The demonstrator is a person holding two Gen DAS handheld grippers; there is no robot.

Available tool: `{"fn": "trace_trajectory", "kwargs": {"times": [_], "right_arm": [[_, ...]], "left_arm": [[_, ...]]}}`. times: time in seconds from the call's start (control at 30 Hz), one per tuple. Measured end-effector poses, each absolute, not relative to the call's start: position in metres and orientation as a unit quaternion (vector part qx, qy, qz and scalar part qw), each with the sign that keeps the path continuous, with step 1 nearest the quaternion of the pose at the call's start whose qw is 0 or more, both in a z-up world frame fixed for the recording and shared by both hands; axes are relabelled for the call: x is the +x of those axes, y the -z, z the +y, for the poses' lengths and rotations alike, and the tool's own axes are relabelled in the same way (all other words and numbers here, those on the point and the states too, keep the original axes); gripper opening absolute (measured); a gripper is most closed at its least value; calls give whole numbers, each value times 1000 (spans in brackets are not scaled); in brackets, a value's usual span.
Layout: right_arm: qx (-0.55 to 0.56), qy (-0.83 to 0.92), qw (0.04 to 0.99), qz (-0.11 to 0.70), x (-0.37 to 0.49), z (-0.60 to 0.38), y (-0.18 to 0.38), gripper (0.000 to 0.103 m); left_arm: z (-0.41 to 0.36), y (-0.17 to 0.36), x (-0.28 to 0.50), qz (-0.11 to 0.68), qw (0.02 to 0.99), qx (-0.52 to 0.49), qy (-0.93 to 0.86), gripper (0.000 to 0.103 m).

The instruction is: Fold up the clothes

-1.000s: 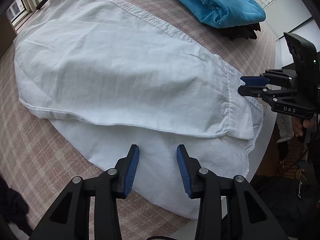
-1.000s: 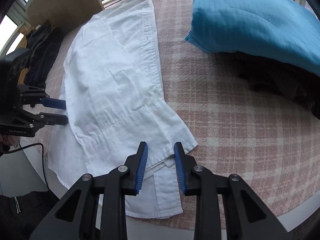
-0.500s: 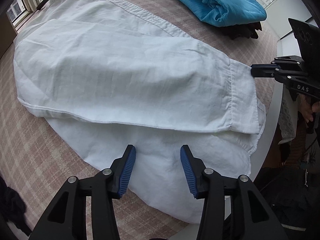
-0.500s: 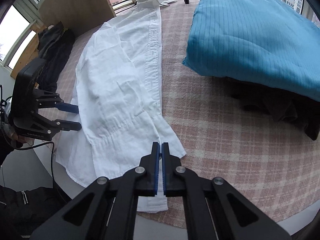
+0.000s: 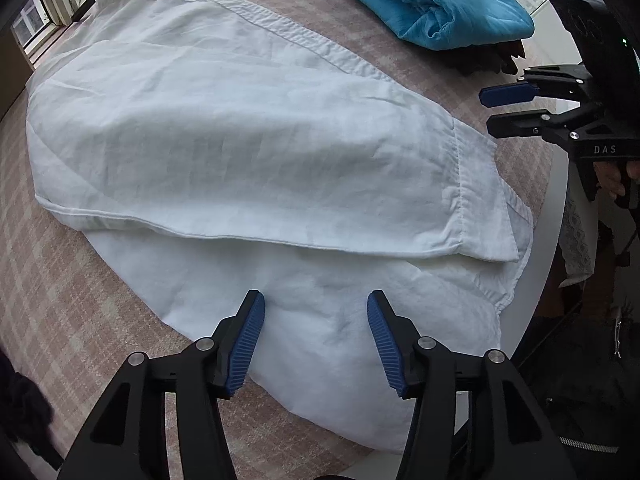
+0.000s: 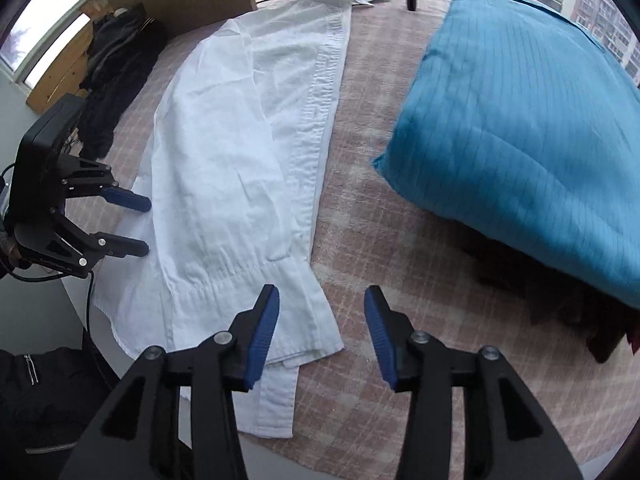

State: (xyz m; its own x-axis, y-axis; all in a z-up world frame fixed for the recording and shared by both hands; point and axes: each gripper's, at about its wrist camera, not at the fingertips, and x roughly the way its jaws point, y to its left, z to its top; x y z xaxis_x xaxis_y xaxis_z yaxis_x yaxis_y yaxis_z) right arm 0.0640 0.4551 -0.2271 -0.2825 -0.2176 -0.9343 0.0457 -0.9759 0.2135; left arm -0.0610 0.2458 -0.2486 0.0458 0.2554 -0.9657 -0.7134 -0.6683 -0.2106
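Observation:
A white shirt (image 5: 240, 140) lies flat on the pink plaid table, a sleeve folded along its length with the cuff (image 5: 480, 200) near the table's edge. It also shows in the right wrist view (image 6: 224, 184). My left gripper (image 5: 316, 340) is open and empty, just above the shirt's near hem. My right gripper (image 6: 320, 328) is open and empty, above the cuff corner (image 6: 304, 320) and the bare cloth. Each gripper shows in the other's view, the right one (image 5: 508, 108) off the cuff, the left one (image 6: 128, 220) at the shirt's side.
A folded blue garment (image 6: 520, 120) lies on dark clothes (image 6: 568, 292) at the far right. Dark clothing (image 6: 116, 72) lies at the far left by a wooden panel. The round table's edge (image 5: 556, 208) runs close to the cuff.
My right gripper shut at the cuff half a second ago and has now opened wide and drawn back from it. My left gripper has opened wider.

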Motion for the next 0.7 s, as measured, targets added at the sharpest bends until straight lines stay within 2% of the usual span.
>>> {"fn": "trace_trajectory", "kwargs": {"times": [0.23,0.3,0.33,0.4,0.43,0.7], "right_arm": [[626,766,134,-58,53,452,250,44],[631,759,146,-62,55,450,250,34],[634,756,150,-63,56,449,250,20],[637,755,148,-56,58,446,249,17],[636,755,148,-55,60,445,247,10],[611,767,153,-124,66,461,219,5]], "left_arm": [[246,248,-64,182,361,-628,-665,52],[245,247,-65,180,362,-628,-665,52],[245,247,-65,179,362,-628,-665,53],[245,247,-66,178,362,-628,-665,53],[244,246,-67,175,362,-629,-665,53],[232,228,-86,120,353,-634,-678,53]]}}
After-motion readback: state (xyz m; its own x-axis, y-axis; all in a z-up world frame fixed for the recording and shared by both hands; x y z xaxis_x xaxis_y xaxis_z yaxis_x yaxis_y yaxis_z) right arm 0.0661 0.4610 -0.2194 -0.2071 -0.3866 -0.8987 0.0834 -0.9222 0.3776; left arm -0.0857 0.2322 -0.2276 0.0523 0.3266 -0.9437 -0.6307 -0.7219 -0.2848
